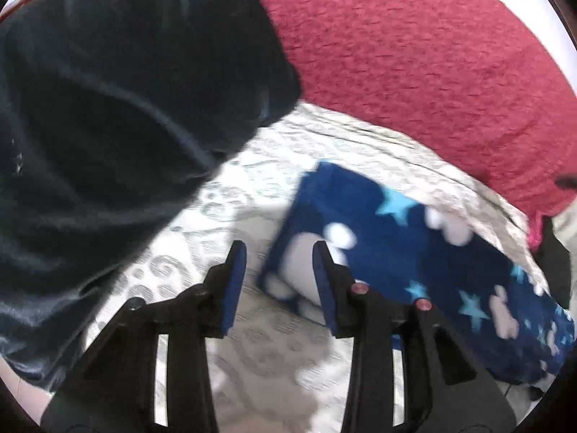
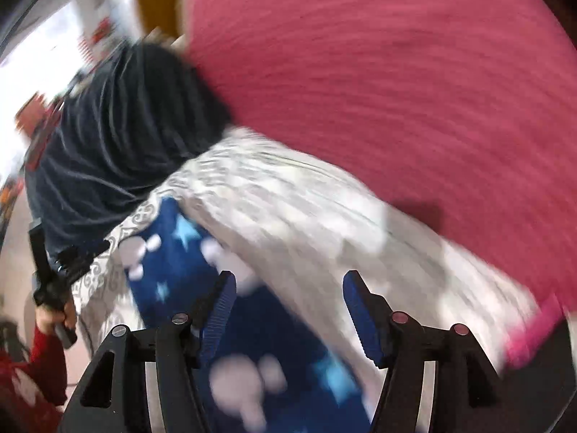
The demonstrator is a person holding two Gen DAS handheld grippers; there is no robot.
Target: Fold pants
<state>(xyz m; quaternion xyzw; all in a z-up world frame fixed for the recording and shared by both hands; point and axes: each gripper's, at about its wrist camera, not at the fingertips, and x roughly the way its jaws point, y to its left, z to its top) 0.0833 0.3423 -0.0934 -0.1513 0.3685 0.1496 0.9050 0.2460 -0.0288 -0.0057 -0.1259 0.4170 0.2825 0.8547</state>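
Note:
The pants are dark blue fleece with light-blue stars and white shapes. They lie folded in a long strip on the white patterned sheet. My left gripper hovers over the strip's near-left corner, open, with nothing pressed between its blue pads. In the right wrist view the same pants run from the middle left down under the camera. My right gripper stands wide open above their right edge and the sheet, holding nothing. Both views are motion-blurred.
A heap of dark navy cloth lies left of the pants, also seen as a navy heap. A red blanket covers the far side of the bed. At the left edge is a person's hand with a red sleeve.

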